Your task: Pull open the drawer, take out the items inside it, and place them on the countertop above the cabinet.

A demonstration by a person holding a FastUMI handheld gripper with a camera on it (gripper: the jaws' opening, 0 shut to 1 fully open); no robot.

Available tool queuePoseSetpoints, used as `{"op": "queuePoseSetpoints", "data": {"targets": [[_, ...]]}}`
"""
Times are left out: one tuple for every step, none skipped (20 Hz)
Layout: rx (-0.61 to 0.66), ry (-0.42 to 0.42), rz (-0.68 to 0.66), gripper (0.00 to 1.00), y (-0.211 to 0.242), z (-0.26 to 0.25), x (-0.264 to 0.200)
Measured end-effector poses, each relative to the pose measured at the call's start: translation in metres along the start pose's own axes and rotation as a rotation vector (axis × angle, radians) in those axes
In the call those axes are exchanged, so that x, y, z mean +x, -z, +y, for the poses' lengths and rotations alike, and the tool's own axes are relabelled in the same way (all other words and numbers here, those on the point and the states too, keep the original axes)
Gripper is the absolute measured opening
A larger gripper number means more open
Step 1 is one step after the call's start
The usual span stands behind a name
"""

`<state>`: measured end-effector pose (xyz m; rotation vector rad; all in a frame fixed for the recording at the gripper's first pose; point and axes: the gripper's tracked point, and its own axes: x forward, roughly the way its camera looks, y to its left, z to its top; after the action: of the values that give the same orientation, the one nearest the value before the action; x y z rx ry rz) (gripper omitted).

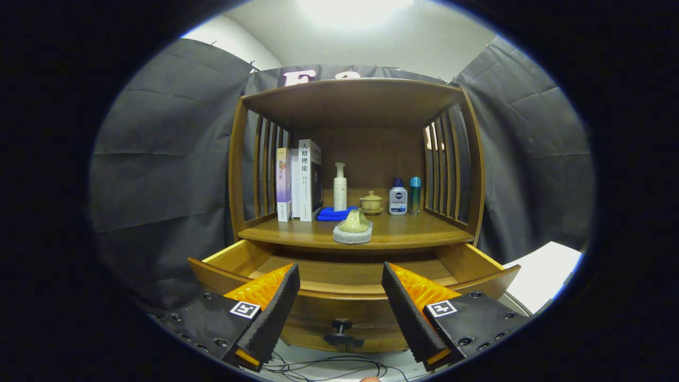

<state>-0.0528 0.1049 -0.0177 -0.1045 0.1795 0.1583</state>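
Observation:
The wooden cabinet's drawer (233,260) stands pulled out toward me, and the part of its inside that I can see holds nothing. Its dark knob (342,333) sits on the curved front, between my fingers and slightly below their tips. My gripper (341,276) is open and holds nothing, hovering over the drawer's front edge. On the countertop (414,231) above the drawer, near its front edge, rests a grey stone pad with a pale green ornament (354,225) on it. A blue cloth (333,214) lies just behind that.
Farther back on the countertop stand several books (299,180), a white pump bottle (340,187), a small lidded pot (371,202), a white bottle (398,197) and a teal bottle (415,195). Slatted side walls and a top shelf enclose the nook. Cables lie on the floor below the drawer.

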Motion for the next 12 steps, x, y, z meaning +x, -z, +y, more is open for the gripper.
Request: {"op": "queuePoseSetpoints", "data": {"targets": [[-0.004,-0.005,0.005,0.98,0.005,0.002,-0.002],[-0.010,-0.004,0.018,0.98,0.012,0.002,-0.004],[-0.015,-0.002,0.034,0.98,0.020,0.001,-0.005],[-0.017,-0.002,0.051,0.98,0.027,0.001,-0.005],[-0.016,-0.002,0.068,0.98,0.035,0.002,-0.006],[-0.016,0.000,0.087,0.98,0.043,0.001,-0.007],[-0.013,0.002,0.111,0.98,0.051,0.000,-0.008],[-0.011,0.009,0.126,0.98,0.059,-0.001,-0.007],[-0.005,0.021,0.139,0.98,0.064,-0.003,-0.007],[0.002,0.028,0.150,0.98,0.071,-0.003,-0.007],[0.006,0.032,0.160,0.98,0.076,-0.002,-0.005],[0.005,0.031,0.176,0.98,0.082,-0.001,-0.004]]}}
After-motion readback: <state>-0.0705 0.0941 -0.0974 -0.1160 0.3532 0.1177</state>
